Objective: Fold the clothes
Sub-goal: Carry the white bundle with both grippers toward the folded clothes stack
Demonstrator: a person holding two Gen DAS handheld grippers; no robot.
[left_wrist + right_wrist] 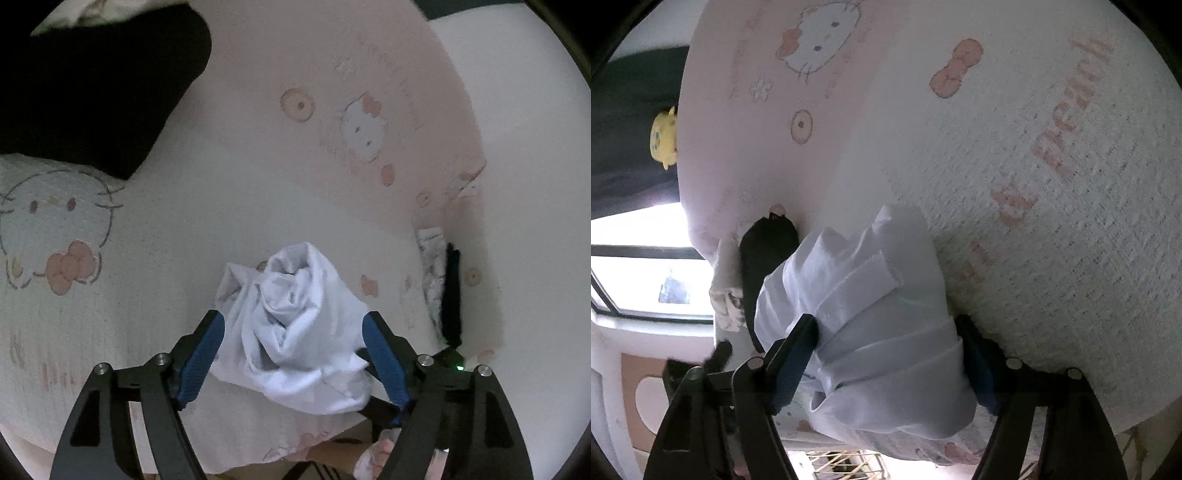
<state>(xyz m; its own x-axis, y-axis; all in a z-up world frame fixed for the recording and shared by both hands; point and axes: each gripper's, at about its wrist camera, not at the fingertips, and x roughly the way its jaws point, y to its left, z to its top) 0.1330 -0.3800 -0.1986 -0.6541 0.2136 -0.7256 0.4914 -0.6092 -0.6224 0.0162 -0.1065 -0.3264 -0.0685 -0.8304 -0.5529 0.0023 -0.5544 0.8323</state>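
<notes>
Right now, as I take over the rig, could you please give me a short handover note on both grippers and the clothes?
Left gripper: open, jaws either side of the white garment, not pinching.
Right gripper: open, straddling the same garment at its pleated end.
Clothes: the white garment lies bunched on the cartoon-print bed cover, near its edge. A black garment and a pale patterned one lie beside it.
Done: no neat fold on the white garment yet.
Left: spread it flat, fold it; check the others.
</notes>
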